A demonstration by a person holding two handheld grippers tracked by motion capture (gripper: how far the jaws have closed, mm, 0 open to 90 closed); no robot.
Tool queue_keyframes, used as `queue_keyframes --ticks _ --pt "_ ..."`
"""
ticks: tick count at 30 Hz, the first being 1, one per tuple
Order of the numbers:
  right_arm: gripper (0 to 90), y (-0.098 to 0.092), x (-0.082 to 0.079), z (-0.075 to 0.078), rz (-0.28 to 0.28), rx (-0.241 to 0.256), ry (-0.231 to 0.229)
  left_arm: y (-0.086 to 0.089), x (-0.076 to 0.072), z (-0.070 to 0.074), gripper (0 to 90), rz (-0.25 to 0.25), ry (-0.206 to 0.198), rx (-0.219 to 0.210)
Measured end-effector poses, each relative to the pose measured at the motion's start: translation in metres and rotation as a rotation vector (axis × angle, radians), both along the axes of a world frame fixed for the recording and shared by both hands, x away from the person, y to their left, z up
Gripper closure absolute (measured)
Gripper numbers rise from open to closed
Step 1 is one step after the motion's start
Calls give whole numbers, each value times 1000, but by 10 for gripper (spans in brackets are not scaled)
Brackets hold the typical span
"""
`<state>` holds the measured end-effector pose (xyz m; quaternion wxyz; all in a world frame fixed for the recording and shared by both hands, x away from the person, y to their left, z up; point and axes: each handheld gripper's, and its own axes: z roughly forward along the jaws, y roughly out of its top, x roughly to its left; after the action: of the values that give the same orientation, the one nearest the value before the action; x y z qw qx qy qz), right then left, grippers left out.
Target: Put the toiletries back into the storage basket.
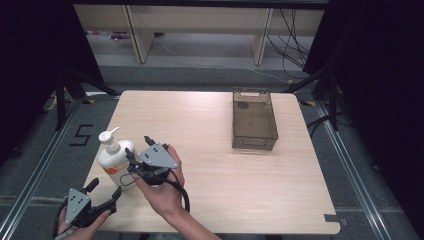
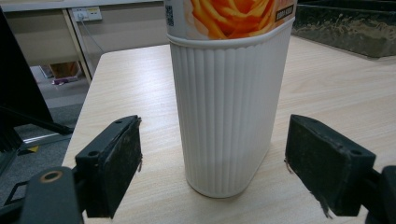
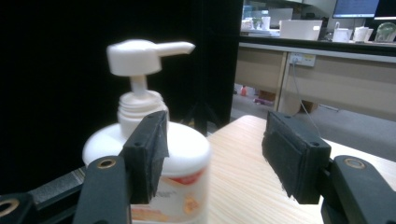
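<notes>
Lower left of frame: your left tongs (image 1: 105,192) stand wide, the pump bottle (image 1: 114,156) upright between them, untouched. Your right tongs (image 1: 137,148), also wide, sit beside its shoulder. No grip yet. Bottle near the worktop (image 1: 210,170) edge; open room rightward to the bin (image 1: 254,120), upper right.

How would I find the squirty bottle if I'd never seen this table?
Start at the wooden table and look at its near left corner, far from the dark mesh basket on the right. The pump bottle stands upright there, beside the right gripper. It is white with a nozzle on top and an orange picture on its label.
</notes>
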<state>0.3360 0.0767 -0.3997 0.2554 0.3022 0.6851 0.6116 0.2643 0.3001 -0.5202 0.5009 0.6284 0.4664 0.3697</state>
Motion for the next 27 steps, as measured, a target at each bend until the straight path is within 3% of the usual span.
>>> queue_keyframes --ticks 5,11,24,25,27 --pt "407 12 -4 5 7 -14 -23 -1 -1 1 175 -4 7 5" --pt "407 30 -4 9 37 -13 -19 -1 -1 0 175 -6 1 -5" --pt "406 44 -1 9 40 -34 -2 -2 -2 1 175 1 8 22" --pt "406 44 -2 9 35 -28 16 -2 -2 1 175 -5 2 21" --pt "406 45 0 9 41 -31 2 -2 -2 1 175 -7 7 28"
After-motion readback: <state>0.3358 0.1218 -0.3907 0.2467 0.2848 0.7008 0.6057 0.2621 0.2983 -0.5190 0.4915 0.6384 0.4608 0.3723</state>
